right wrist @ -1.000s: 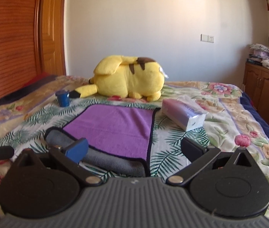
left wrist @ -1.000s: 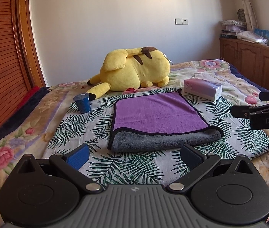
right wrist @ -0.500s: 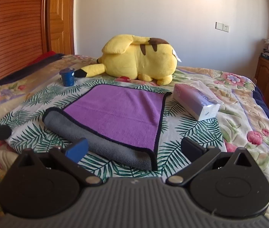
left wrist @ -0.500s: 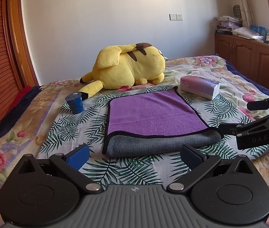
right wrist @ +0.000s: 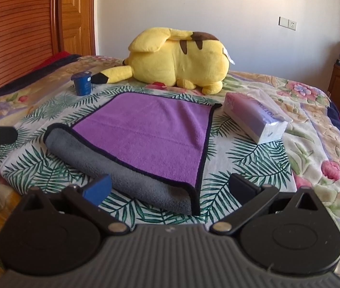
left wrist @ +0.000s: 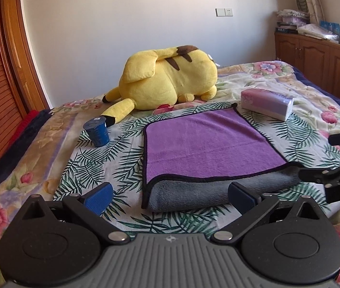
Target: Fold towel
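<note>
Both tongs, left [left wrist: 170, 196] and right [right wrist: 170, 189], gape wide and empty, having closed in over the last second on the near grey fold of the towel [left wrist: 206, 144] lying just ahead on the bed [left wrist: 50, 158], so a second fold seems imminent.

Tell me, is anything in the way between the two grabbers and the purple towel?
Nothing visible is. The left gripper and right gripper, both open, face the towel across bare bedspread. The blue cup, tissue pack and plush toy sit beyond or beside it.
</note>
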